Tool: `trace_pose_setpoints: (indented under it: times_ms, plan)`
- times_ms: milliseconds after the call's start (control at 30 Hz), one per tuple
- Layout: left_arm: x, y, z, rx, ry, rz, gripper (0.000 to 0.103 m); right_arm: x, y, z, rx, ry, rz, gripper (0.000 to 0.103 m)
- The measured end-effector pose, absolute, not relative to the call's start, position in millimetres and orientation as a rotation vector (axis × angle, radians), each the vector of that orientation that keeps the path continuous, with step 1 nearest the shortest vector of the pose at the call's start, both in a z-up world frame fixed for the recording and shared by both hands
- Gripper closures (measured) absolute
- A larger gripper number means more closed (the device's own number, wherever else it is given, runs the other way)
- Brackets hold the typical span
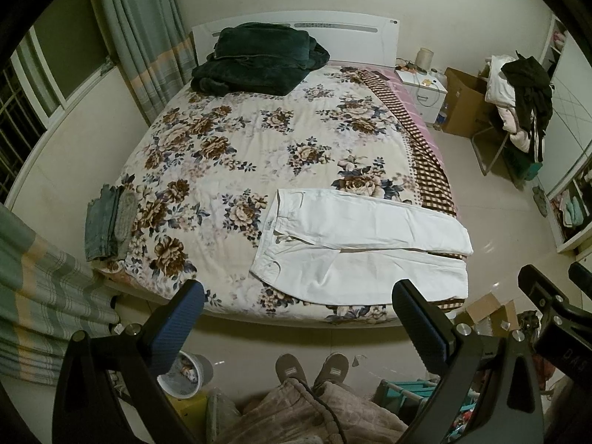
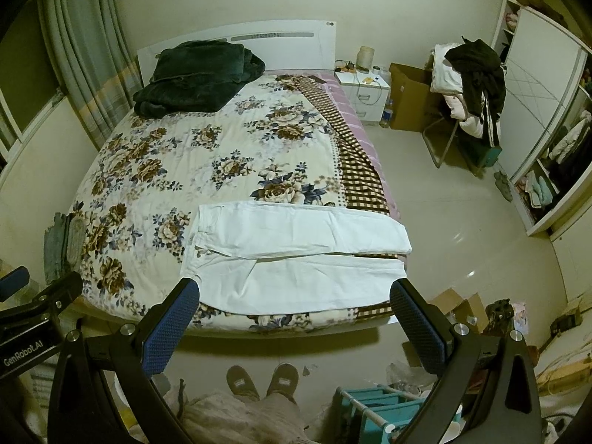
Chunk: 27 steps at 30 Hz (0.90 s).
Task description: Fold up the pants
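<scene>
Bed (image 1: 222, 155) with floral cover, bare floor (image 2: 462, 222) alongside. White pants (image 1: 355, 248) flat at the foot edge, legs reaching the right corner. Left tool (image 1: 298, 318), right tool (image 2: 295, 318): both wide, empty, short of the bed.

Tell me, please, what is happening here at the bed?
A person stands at the foot of the bed with a hand-held gripper in each hand. The left hand-held gripper and right hand-held gripper are both open and empty. The white pants lie flat and unfolded on the floral quilt, untouched.
</scene>
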State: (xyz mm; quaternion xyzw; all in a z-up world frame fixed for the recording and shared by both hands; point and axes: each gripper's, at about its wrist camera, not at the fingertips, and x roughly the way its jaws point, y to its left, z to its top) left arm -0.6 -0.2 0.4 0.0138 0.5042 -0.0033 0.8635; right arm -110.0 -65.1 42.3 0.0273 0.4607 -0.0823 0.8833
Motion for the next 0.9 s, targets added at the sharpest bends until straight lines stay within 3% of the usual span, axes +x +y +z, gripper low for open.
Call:
trace_pose_setpoints:
  times_ms: [900]
  plan:
    - [-6.5, -2.3, 1.2, 0.033, 1.05, -0.007, 0.0, -114.6, -62.6, 41.1, 0.053, 0.96, -0.171, 0.0]
